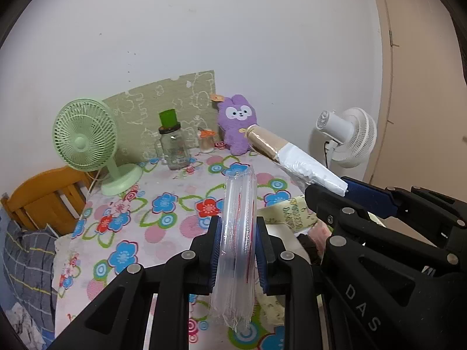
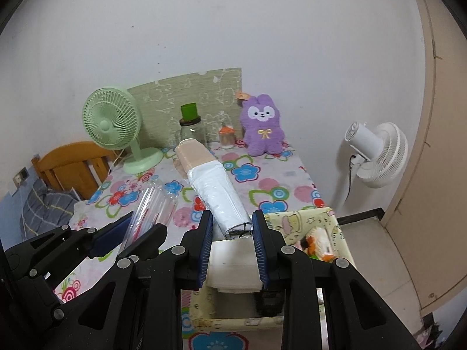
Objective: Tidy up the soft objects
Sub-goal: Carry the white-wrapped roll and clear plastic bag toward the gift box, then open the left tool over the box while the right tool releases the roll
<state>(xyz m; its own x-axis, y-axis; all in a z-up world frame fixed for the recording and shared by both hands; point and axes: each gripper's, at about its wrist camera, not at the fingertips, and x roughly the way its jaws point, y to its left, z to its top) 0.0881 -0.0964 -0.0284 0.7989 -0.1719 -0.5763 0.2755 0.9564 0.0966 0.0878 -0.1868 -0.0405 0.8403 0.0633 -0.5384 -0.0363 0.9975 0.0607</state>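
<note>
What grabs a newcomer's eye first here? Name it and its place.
The purple plush bunny sitting against the wall at the back of the flowered table. Nearer, the left gripper is shut on a clear plastic packet, and the right gripper on a white-and-tan wrapped roll.

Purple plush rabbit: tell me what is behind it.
Behind the purple plush rabbit a green patterned board leans against the white wall. The board's lower right corner is hidden by the rabbit.
</note>
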